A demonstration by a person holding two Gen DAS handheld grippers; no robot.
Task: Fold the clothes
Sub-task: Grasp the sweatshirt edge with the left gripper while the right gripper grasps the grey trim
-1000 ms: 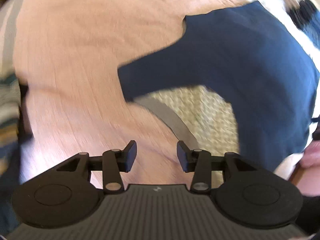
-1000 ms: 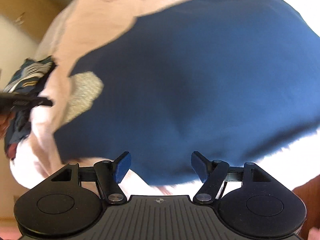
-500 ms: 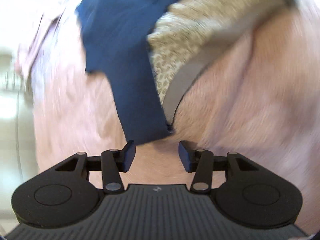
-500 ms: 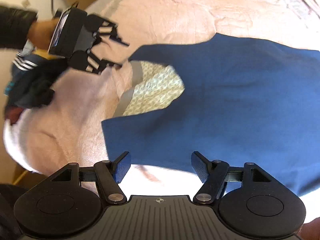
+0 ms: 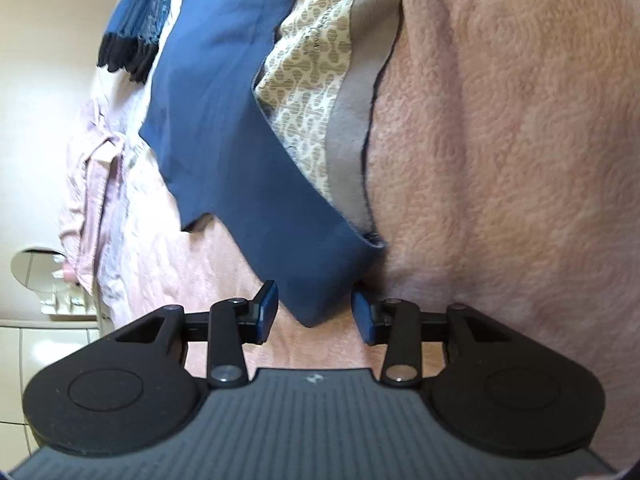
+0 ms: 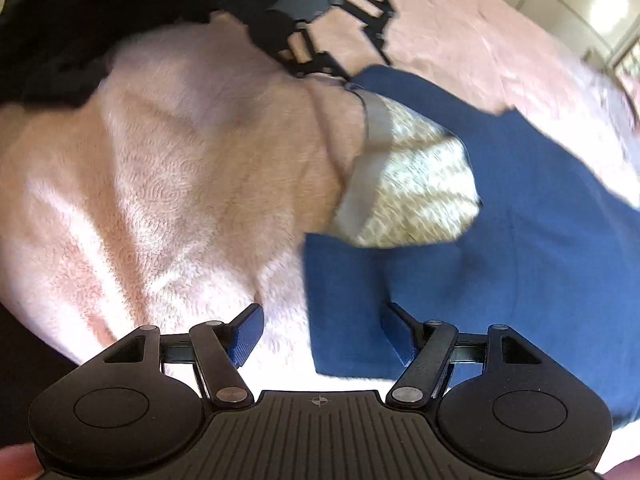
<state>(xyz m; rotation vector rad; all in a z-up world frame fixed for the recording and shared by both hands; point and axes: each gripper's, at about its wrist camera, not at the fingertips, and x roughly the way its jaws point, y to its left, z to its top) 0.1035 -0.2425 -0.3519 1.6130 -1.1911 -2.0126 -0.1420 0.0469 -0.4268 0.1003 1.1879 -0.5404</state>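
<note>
A navy blue garment (image 5: 224, 128) with a patterned beige lining (image 5: 308, 80) and a grey waistband (image 5: 352, 120) lies on a pink fleece blanket (image 5: 500, 160). My left gripper (image 5: 314, 312) is open, and one corner of the garment lies between its fingers. My right gripper (image 6: 322, 334) is open, and another corner of the same garment (image 6: 540, 240) lies between its fingers. The left gripper also shows in the right wrist view (image 6: 340, 40), at the garment's far corner.
A folded dark blue garment (image 5: 132, 32) lies at the far end of the blanket. A pale pink garment (image 5: 92, 184) hangs at the blanket's left edge. A dark pile of clothes (image 6: 60, 28) sits at the upper left in the right wrist view.
Both grippers have moved down to the waistband end of the garment. Each now has a corner of the garment between its open fingers.
</note>
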